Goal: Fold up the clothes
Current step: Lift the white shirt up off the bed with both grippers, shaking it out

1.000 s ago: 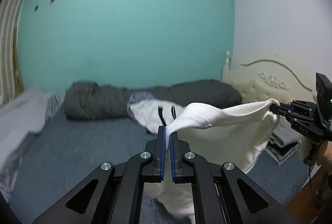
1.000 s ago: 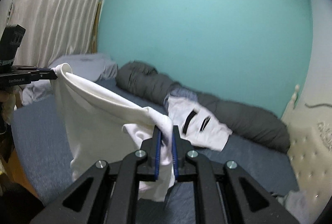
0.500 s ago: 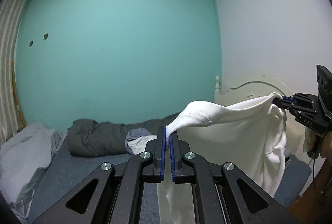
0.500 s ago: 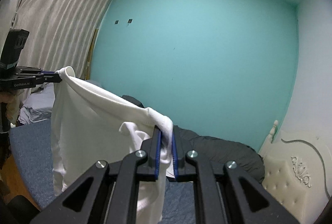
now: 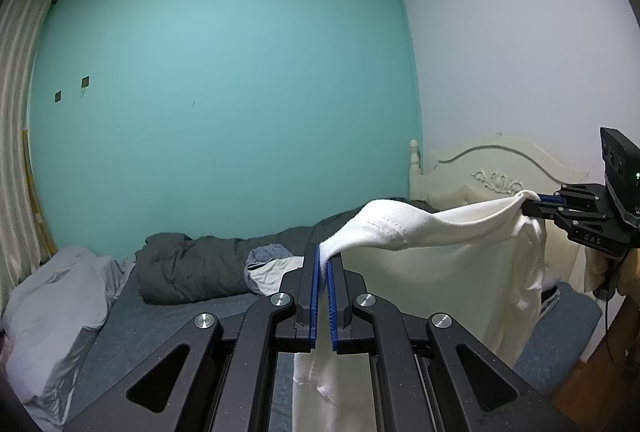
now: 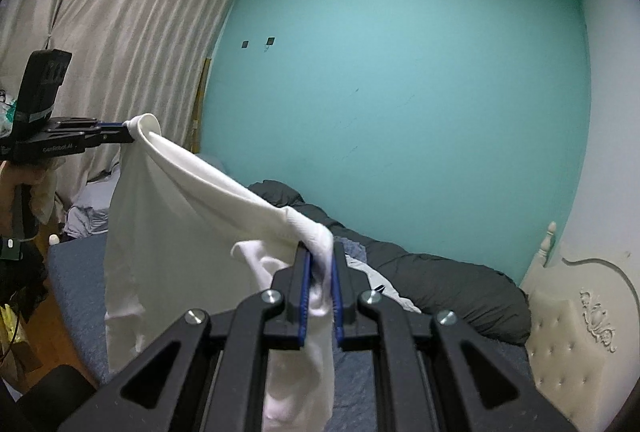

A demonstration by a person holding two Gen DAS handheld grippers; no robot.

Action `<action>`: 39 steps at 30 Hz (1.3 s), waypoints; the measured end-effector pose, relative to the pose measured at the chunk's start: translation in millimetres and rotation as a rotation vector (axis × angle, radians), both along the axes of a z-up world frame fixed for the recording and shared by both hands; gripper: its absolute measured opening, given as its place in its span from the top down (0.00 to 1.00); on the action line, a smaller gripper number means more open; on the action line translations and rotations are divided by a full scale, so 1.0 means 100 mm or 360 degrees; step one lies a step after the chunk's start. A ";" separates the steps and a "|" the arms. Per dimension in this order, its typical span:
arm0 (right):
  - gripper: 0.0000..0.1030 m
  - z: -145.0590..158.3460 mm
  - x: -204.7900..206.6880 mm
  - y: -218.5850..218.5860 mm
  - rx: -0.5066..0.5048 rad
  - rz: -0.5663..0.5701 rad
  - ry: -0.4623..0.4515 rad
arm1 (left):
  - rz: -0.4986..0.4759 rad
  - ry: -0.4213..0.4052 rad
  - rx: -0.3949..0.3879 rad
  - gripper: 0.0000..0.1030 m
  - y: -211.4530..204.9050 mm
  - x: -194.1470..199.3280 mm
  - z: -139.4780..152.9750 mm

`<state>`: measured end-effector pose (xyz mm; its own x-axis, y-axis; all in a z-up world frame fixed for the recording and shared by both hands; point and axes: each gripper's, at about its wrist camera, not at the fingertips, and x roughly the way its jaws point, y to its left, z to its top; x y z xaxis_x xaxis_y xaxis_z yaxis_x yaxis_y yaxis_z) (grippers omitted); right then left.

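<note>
Raised higher off bed [image 5: 192, 316] since earlier: white garment [image 5: 440, 264], stretched between left gripper [image 5: 323, 264] and right gripper [image 6: 320, 268], both clamped on fabric.

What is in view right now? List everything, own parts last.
white garment: 1, white, held up in the air between both grippers
duvet: 1, dark grey, rolled along the far side of the bed
bed: 1, blue cover, below the garment
headboard: 1, cream, tufted, right end of bed
curtain: 1, beige, left wall
wall: teal, behind bed
left gripper: 1, black with blue pads, clamping the garment
right gripper: 1, same, clamping the garment
</note>
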<state>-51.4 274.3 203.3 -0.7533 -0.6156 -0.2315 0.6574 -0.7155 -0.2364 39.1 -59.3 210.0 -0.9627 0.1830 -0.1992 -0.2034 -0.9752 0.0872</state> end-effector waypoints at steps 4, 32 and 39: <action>0.92 -0.04 0.08 -0.01 0.0014 -0.0001 -0.0009 | 0.0005 0.0005 -0.0013 0.96 0.01 0.05 0.02; 0.91 -0.55 -0.48 0.00 -0.0003 0.0052 -0.0338 | 0.0065 -0.0273 -0.0080 0.96 0.08 -0.89 -0.54; 0.91 -1.36 -1.21 -0.22 0.0069 -0.0008 -0.0541 | 0.0082 -0.0473 -0.0103 0.96 0.11 -1.72 -1.29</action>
